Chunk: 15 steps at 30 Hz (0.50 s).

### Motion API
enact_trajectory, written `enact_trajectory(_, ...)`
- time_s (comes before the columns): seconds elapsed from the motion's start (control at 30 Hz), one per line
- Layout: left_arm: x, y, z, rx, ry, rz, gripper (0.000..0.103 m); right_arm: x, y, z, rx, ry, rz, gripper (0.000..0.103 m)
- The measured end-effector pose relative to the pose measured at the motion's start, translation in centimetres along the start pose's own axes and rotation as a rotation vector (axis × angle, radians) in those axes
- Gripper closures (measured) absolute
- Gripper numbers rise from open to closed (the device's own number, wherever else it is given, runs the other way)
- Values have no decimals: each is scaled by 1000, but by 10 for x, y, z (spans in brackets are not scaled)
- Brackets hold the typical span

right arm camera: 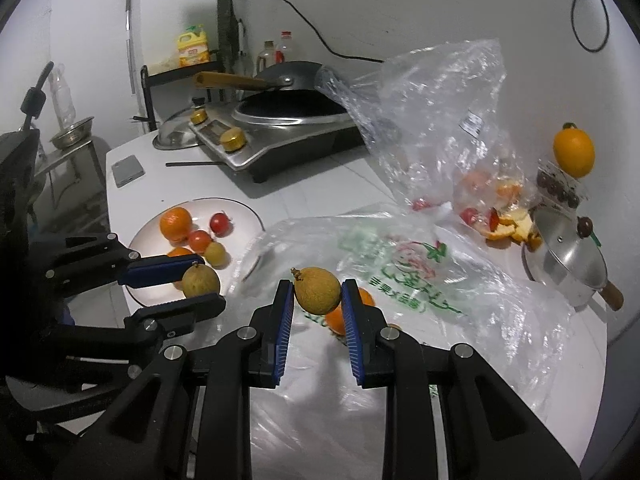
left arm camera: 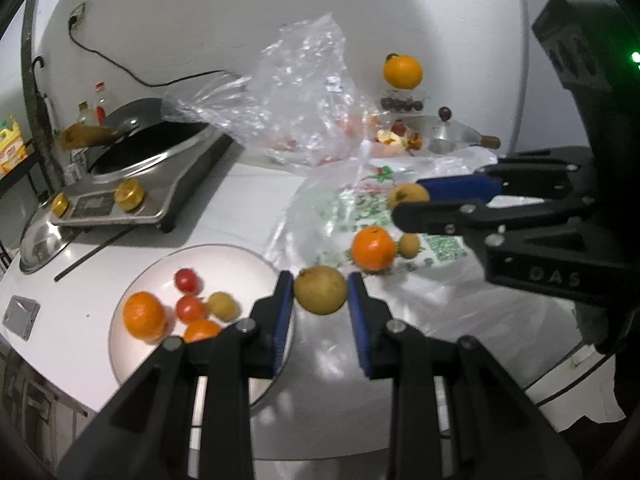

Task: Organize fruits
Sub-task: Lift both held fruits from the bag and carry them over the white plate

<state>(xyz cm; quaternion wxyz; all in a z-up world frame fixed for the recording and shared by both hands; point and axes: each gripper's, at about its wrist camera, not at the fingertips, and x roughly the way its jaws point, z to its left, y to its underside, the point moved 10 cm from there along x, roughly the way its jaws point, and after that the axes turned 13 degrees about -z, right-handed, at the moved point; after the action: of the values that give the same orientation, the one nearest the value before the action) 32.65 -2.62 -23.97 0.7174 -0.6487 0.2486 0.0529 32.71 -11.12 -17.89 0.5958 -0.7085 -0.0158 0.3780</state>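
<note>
My left gripper (left arm camera: 320, 280) is shut on a round yellow-brown fruit (left arm camera: 320, 300), held just right of the white plate (left arm camera: 224, 256). On the plate lie oranges, two red tomatoes and a small yellow fruit. My right gripper (right arm camera: 317, 284) is shut on a similar yellow-brown fruit with a stem (right arm camera: 318, 292), above the printed plastic bag (right arm camera: 400, 264). An orange (right arm camera: 338, 318) lies on the bag under that fruit. The right wrist view shows the left gripper (right arm camera: 210, 280) with its fruit (right arm camera: 201, 280) over the plate's near rim (right arm camera: 248, 216). In the left wrist view, the right gripper (left arm camera: 408, 200) hangs above an orange (left arm camera: 373, 248).
An induction cooker with a wok (right arm camera: 288, 116) stands at the back. A crumpled clear bag (right arm camera: 440, 120) holds fruit and peels. A steel pot with lid (right arm camera: 568, 256) sits far right, a pan lid (left arm camera: 40, 244) and a grey phone (right arm camera: 127, 170) at the left.
</note>
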Motion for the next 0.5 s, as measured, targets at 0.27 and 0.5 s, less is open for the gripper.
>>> enact_trajectory(0.27,-6,11,26,-22,-45,11,75,4,-8,18,-19,-24,-8,77)
enact_trajectory(0.5,-6,7,43,-32,-61,-10,75,12,-17,34,-43,-50,-15,77)
